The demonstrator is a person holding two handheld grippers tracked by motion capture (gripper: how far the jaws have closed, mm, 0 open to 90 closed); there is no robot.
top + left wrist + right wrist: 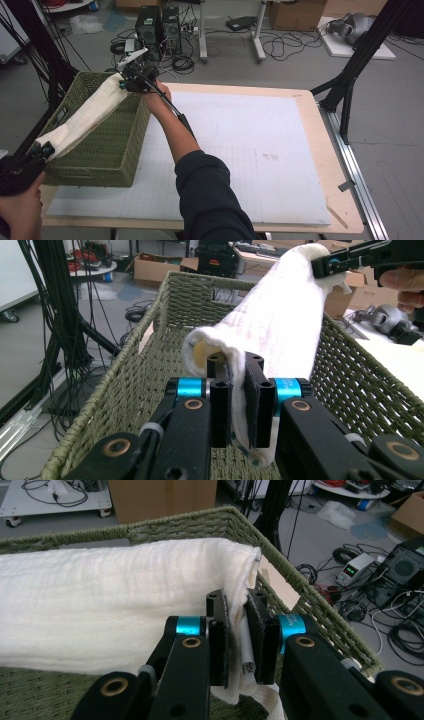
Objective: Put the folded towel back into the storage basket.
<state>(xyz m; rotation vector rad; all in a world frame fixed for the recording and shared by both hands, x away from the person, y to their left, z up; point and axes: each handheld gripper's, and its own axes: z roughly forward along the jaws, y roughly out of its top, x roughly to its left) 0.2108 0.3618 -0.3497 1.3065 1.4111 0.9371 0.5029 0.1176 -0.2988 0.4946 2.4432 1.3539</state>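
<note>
So I'm holding a cream towel [85, 117] stretched out between both tongs, right over the green woven basket [112, 150] sitting at the left side of the table [320, 125]. My left gripper [239, 390] is clamping down on the near end of the towel, jaws pinched tight with the cloth squeezed between them and a bit of edge hanging out underneath. My right gripper [239, 630] is doing the same thing at the far end, jaws closed on a bunched corner of the fabric, and there's a little white tag poking out between the pads. From the high view the towel is running diagonally from my left hand [20, 205] at the bottom-left corner up to my right hand [152, 95] by the basket's far right corner. It's hanging above the basket, sagging a little in the middle. The basket is sitting partly on the white foam board [250, 150] that's covering most of the tabletop. Cables [280, 47] and computer boxes [157, 25] are lying around on the floor behind the table.
</note>
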